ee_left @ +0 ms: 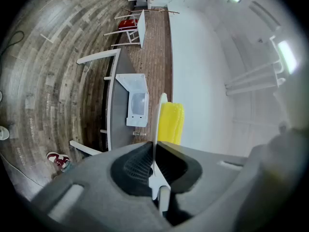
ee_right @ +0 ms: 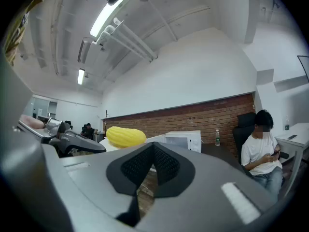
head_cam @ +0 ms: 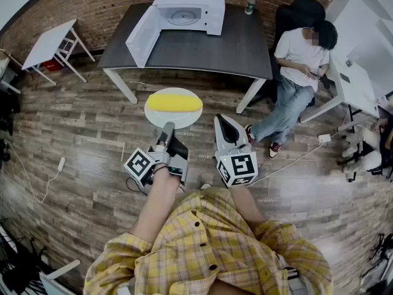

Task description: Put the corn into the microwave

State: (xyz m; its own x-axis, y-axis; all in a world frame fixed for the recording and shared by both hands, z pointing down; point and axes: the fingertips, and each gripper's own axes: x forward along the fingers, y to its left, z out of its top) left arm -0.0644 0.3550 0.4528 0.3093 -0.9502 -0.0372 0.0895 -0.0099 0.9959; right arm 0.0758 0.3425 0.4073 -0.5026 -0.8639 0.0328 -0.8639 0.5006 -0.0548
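Note:
A yellow corn cob (head_cam: 174,103) lies on a white plate (head_cam: 157,113) that is held level above the wooden floor. My left gripper (head_cam: 167,128) is shut on the plate's near rim. In the left gripper view the plate (ee_left: 157,124) shows edge-on between the jaws, with the corn (ee_left: 170,122) beyond it. My right gripper (head_cam: 221,119) hangs just right of the plate, shut and empty; its tips (ee_right: 153,146) meet. The white microwave (head_cam: 190,10) stands on the dark table (head_cam: 245,48) ahead, its door (head_cam: 142,37) swung open to the left. The right gripper view also shows the corn (ee_right: 125,136) and the microwave (ee_right: 186,140).
A person (head_cam: 301,60) sits on a chair at the table's right end, legs stretched toward me. A bottle (head_cam: 250,3) stands behind the microwave. A small white table (head_cam: 52,42) is at the far left. Cables run over the floor (head_cam: 92,165).

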